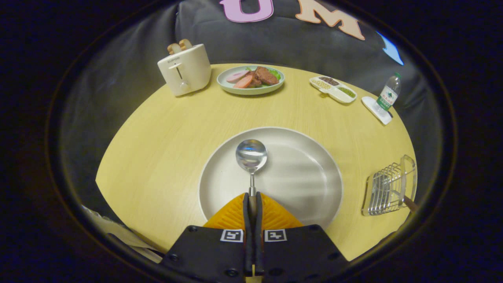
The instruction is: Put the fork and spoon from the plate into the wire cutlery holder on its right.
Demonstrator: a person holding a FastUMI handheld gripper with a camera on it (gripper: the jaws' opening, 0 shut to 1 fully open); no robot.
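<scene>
My gripper [252, 195] is shut on the handle of a metal spoon [251, 155]. The spoon's bowl sticks out straight ahead of the fingers, over the large white plate [310, 188]. The plate lies on the yellow round table directly beneath and beyond the fingers. I cannot tell whether the spoon touches the plate or hangs just above it. The wire cutlery holder [387, 190] stands to the right of the plate near the table's edge, and a thin brownish handle pokes out at its lower right side.
Across the table stand a cream toaster [184, 70] with bread in it, a plate of food [250, 79], a divided tray of grains [333, 89] and a water bottle [389, 93] on a white coaster. Bare tabletop [157, 137] lies left of the plate.
</scene>
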